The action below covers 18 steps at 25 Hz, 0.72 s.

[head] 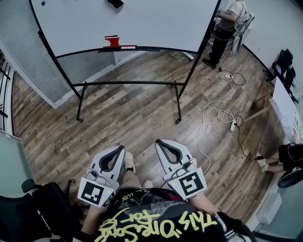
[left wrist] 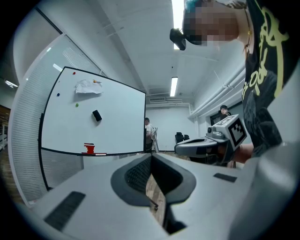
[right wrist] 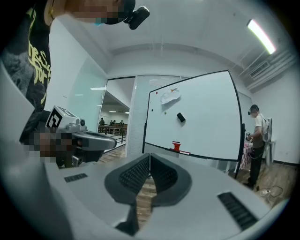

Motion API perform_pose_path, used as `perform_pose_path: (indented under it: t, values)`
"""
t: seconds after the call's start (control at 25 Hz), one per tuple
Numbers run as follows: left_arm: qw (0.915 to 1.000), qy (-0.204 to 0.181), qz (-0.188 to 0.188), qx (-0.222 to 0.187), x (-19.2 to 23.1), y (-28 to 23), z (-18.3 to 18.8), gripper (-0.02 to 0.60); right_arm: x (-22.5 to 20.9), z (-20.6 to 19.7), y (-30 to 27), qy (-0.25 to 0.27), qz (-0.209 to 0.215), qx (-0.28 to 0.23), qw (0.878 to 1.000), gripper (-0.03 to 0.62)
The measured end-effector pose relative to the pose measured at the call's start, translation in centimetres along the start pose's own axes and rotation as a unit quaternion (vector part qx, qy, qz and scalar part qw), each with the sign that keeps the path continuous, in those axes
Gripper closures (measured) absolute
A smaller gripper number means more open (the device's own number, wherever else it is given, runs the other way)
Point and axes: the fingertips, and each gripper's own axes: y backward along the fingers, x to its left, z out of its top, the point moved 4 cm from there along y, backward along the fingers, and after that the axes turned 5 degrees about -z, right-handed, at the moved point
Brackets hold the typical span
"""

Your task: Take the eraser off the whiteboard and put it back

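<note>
The black eraser (head: 115,3) sticks high on the whiteboard (head: 156,23), far across the wood floor from me. It also shows as a small dark block in the left gripper view, eraser (left wrist: 96,116), and in the right gripper view, eraser (right wrist: 180,117). My left gripper (head: 120,148) and right gripper (head: 160,142) are held level side by side close to my body, both pointing toward the board. Both are shut with nothing between the jaws, as seen at the left gripper (left wrist: 151,157) and the right gripper (right wrist: 150,156).
A red object (head: 112,41) sits on the board's tray, and a crumpled paper (left wrist: 88,86) hangs near the board's top. A person (head: 227,28) stands at the board's right end. Cables (head: 222,116) trail over the floor at right. A black chair (head: 33,208) is at my left.
</note>
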Motion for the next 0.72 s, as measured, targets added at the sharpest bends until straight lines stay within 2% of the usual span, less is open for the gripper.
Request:
perform_pose_path:
  t: [0.24,0.72]
  values:
    - [0.9999,-0.004,-0.011,-0.002,3.5,-2.2,0.1,0.575,-1.7,-0.1,-3.6,0.009,-0.009,-0.003,1.0,0.583]
    - [0.9999,0.002,-0.013,0.009,13.3,-5.9,0.9,0.575,-4.0,0.5,-13.7,0.016,-0.002,0.0,1.0,0.583]
